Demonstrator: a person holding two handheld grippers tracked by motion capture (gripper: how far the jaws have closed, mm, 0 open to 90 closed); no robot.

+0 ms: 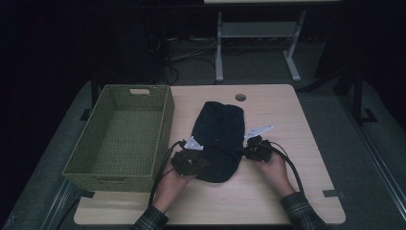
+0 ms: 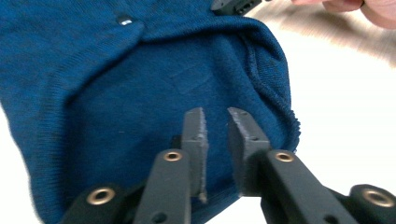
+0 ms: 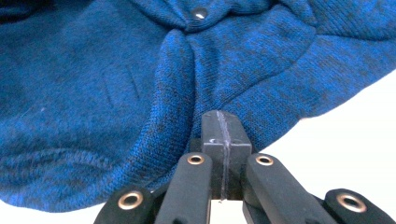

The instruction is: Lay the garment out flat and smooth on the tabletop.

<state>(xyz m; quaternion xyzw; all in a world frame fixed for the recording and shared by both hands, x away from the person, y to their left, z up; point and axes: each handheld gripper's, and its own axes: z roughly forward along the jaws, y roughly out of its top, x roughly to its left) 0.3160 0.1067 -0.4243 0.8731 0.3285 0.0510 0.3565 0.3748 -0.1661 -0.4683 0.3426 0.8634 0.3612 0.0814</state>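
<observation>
One dark blue knitted garment (image 1: 218, 141), folded into a rounded bundle, lies near the middle of the pale wooden table (image 1: 306, 143), just right of the basket; a small metal snap button (image 3: 199, 13) shows on its surface in the right gripper view; a ribbed hem edge (image 2: 275, 88) curves along one side in the left gripper view. Left gripper (image 2: 215, 123) rests over the garment's near left edge, jaws parted by a narrow gap with no cloth visibly pinched between them. Right gripper (image 3: 221, 126) sits at the garment's right edge, jaws pressed fully together, pads meeting along a thin seam; whether cloth is caught there cannot be told. Olive green woven rectangular basket (image 1: 165, 120) stands on the table's left side.
</observation>
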